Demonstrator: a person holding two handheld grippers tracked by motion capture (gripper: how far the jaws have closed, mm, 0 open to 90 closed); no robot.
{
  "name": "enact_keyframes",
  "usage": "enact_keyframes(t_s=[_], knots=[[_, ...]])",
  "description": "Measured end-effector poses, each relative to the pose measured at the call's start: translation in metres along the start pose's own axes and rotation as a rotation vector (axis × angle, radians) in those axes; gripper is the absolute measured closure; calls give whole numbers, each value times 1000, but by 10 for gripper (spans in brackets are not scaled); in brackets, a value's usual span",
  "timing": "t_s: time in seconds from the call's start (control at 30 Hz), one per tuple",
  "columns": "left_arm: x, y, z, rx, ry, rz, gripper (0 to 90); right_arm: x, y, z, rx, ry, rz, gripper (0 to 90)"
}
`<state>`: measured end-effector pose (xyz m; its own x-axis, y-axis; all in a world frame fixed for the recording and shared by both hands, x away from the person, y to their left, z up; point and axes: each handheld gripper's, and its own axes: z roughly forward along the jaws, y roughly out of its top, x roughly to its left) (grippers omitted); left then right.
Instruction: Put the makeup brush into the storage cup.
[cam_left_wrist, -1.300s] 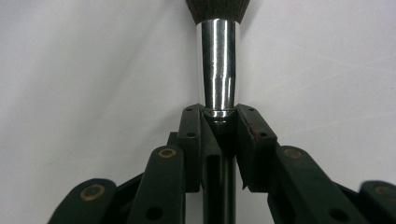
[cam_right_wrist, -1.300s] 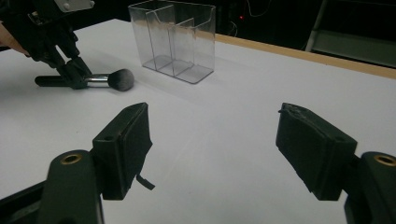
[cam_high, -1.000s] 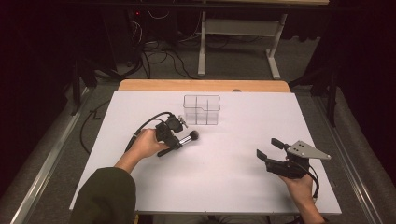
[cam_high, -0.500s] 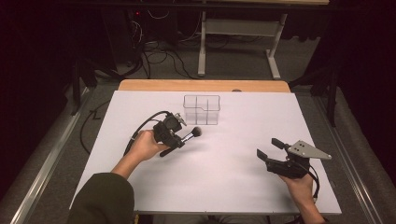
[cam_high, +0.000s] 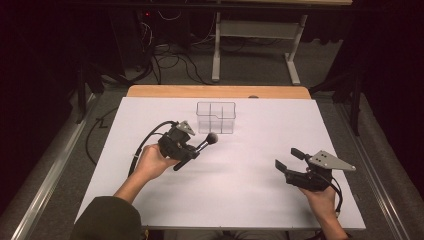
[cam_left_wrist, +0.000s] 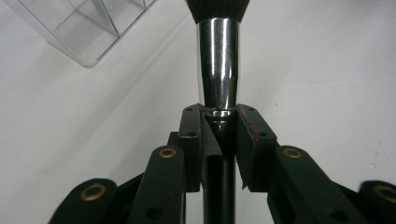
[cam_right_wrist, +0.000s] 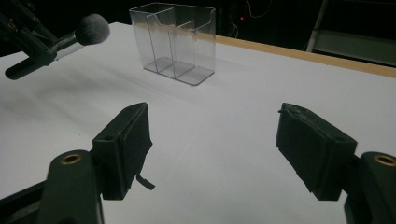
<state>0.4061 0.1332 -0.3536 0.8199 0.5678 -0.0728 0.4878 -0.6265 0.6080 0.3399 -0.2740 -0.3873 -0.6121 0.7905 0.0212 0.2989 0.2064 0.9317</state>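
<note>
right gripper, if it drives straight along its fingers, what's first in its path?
Probably the clear organizer. The right gripper, open, points across bare white table toward it, slightly off to its right, so it might pass close by. The brush in the left gripper sits well left of that line.

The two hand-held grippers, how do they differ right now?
The left hand-held gripper is shut on the makeup brush; the right hand-held gripper is open, nothing between its jaws. The left one is beside the clear organizer; the right one sits farther from it, toward the table's near right edge. Both are black and held by a hand over the white table.
</note>
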Motion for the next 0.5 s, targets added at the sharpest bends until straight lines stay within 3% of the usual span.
enact_keyframes(t_s=[0.5], knots=[[-14,-10,-13,-113,-15,-25,730,0,0,0,1,2,-1,281]])
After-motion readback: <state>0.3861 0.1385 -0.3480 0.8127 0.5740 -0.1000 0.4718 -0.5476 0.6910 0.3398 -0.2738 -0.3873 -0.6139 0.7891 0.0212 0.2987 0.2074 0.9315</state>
